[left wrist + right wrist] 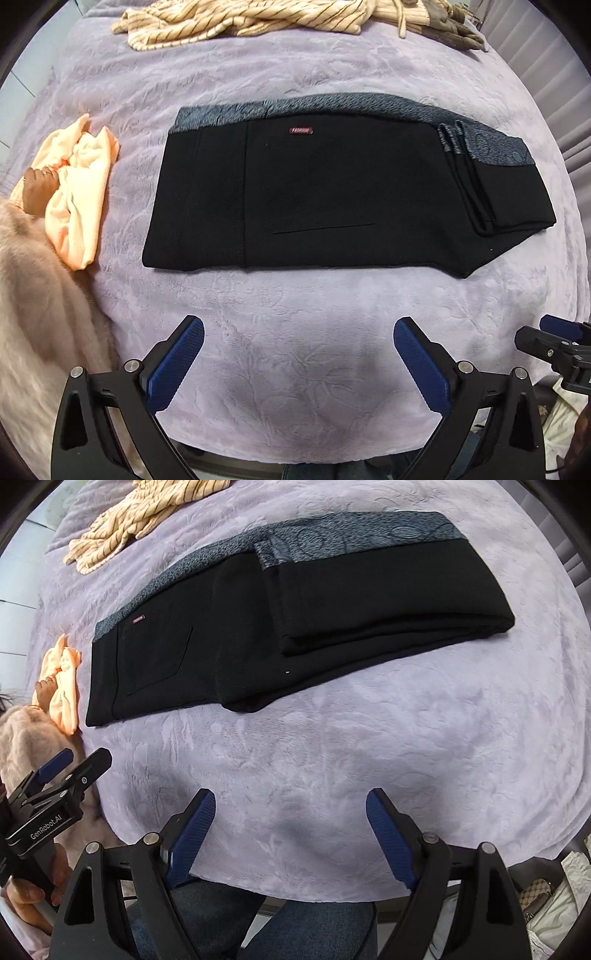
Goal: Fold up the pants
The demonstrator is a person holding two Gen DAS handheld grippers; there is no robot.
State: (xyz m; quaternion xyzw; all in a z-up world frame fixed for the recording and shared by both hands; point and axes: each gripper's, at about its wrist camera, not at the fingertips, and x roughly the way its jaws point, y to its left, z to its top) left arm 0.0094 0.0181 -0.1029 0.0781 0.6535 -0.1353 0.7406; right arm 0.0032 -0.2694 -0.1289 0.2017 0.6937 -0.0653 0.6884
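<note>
Left wrist view, left to right: fuzzy pink-beige garment (40, 295) at lower left edge, peach cloth (79, 199) bunched just above it with a hand (40, 192) of a second person gripping it. Pants (332, 199) lie folded at frame centre on the lavender blanket (295, 350), black with a grey patterned band along the upper edge, small red label near the top, leg ends doubled back on the right portion. Striped cream garment (240, 22) piled at top of frame, well apart from the pants. Left gripper (297, 343) at bottom centre, fingers (177, 369) spread wide, nothing between them, only bare blanket below; clear of the pants. Right gripper (554, 339) pokes in at the right edge. Right wrist view: left gripper (70, 771) at lower left, held in the person's hand (29, 893). Pants (295, 627) run diagonally across the upper half, folded-back section at upper right. Right gripper (291, 812) at bottom centre, fingers (192, 838) wide apart, empty, over blanket (332, 757), near the pants but not touching. Jeans-clad legs (221, 923) show below the blanket's near edge.
</note>
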